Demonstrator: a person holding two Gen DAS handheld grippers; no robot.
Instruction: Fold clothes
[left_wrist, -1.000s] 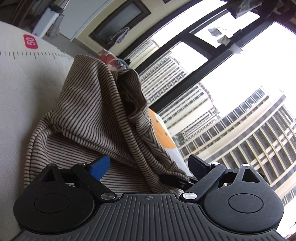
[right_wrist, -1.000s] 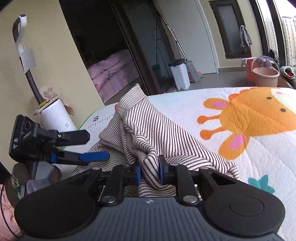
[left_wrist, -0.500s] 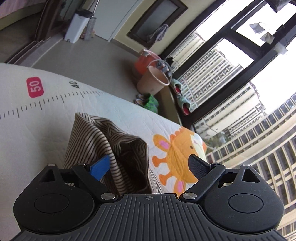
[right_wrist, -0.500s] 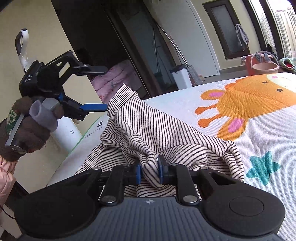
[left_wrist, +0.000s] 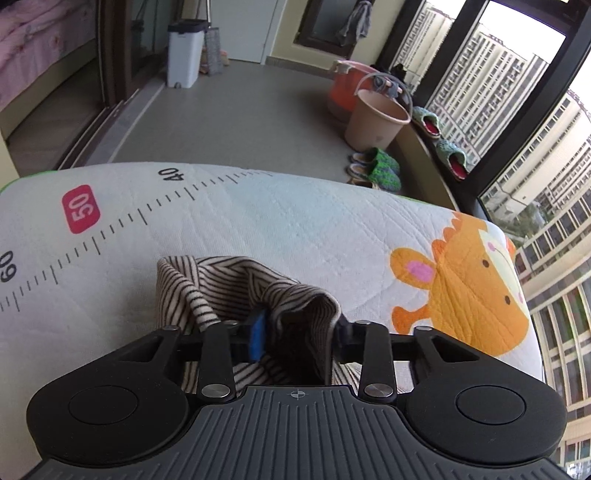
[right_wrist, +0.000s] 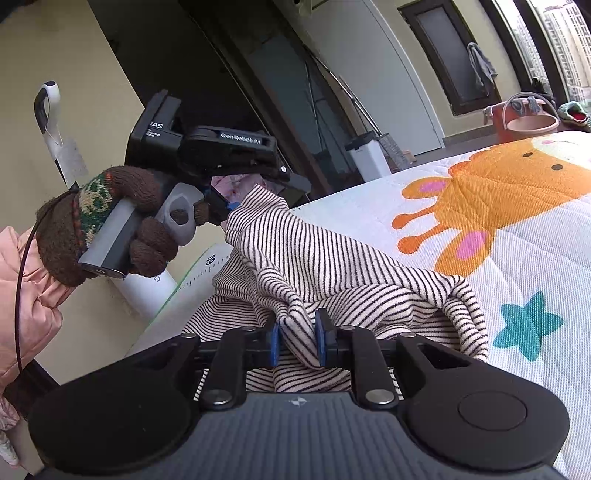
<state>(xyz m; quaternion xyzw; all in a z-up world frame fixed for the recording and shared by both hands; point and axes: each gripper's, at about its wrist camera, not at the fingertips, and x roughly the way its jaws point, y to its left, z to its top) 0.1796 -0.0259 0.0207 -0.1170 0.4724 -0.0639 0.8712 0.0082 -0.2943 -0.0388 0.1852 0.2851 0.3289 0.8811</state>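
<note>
Both grippers had a bite of the striped top, so you were set up to stretch it out

Your left gripper (left_wrist: 301, 328) had just been closing with a raised corner bunched between its jaws, pads pinched on it; your right gripper (right_wrist: 297, 341) was clamped narrow on a fold nearer you; the striped top (right_wrist: 332, 266) sat crumpled on the cartoon mat (right_wrist: 517, 236), lifted at the far corner, probably so you could pull it flat before folding

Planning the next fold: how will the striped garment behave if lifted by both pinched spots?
The striped garment will probably sag between the left gripper and the right gripper, since it already drapes in soft folds. It looks thin and light, so it should lift easily but not hold a shape.
</note>
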